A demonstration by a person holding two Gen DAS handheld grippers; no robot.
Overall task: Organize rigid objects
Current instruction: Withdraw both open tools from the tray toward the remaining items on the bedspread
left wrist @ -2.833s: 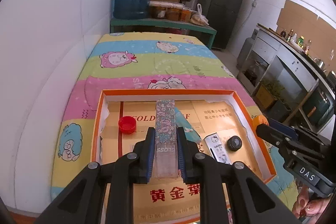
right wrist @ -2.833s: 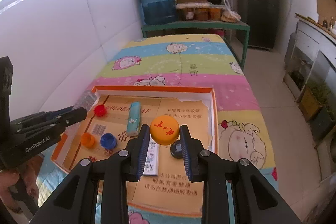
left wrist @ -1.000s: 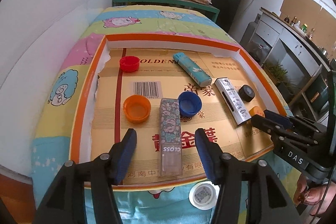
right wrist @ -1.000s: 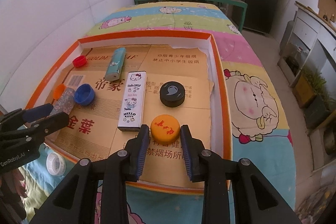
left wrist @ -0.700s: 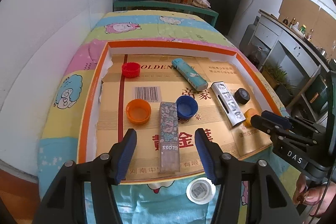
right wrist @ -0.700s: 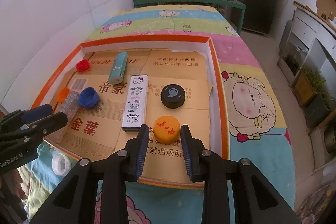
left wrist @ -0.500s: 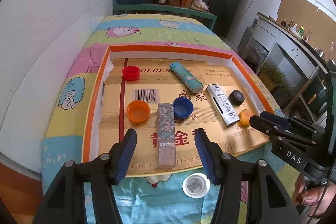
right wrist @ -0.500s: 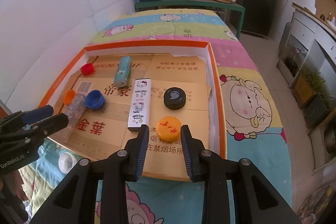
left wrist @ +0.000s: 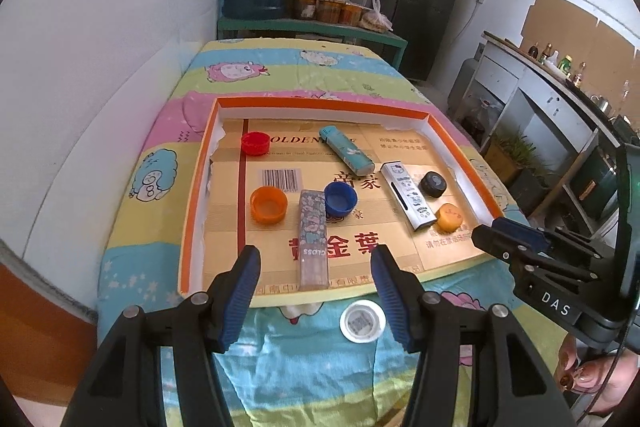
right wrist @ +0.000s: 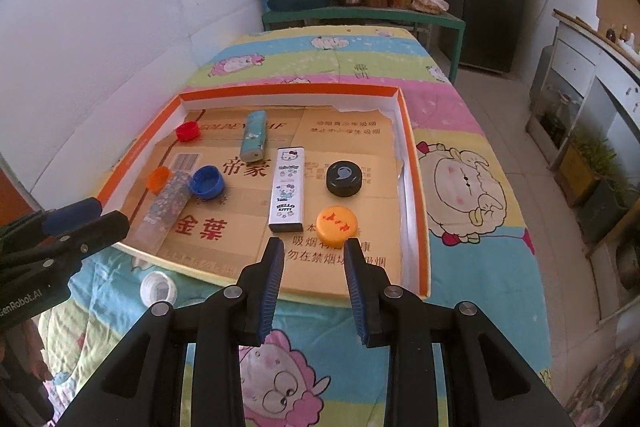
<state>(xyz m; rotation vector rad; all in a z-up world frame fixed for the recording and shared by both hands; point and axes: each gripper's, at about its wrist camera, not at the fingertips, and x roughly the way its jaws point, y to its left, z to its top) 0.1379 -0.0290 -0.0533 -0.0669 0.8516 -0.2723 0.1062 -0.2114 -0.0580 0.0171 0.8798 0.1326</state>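
Setting: a table under a pastel cartoon-sheep cloth [left wrist: 280, 75], beside a white wall.
Tray: a shallow orange-rimmed box [left wrist: 200, 163] lined with printed cardboard, lying flat on the cloth.
Left gripper [left wrist: 314, 289]: hovers over the tray's near edge, jaws spread wide, nothing between them.
Right gripper [right wrist: 314, 277]: hovers at the near right of the tray, jaws a narrow gap apart and empty.
Floral case [left wrist: 313, 239]: lies flat in the tray, just ahead of the left gripper.
Yellow cap [right wrist: 337, 220]: sits on the cardboard just ahead of the right gripper, untouched.
Other tray items: red cap [left wrist: 255, 143], orange cap [left wrist: 268, 204], blue cap [left wrist: 340, 197], teal tube [left wrist: 346, 150], Hello Kitty case [right wrist: 288, 183], black cap [right wrist: 344, 178].
Outside the tray: a white lid [left wrist: 362, 321] on the cloth by the near edge.
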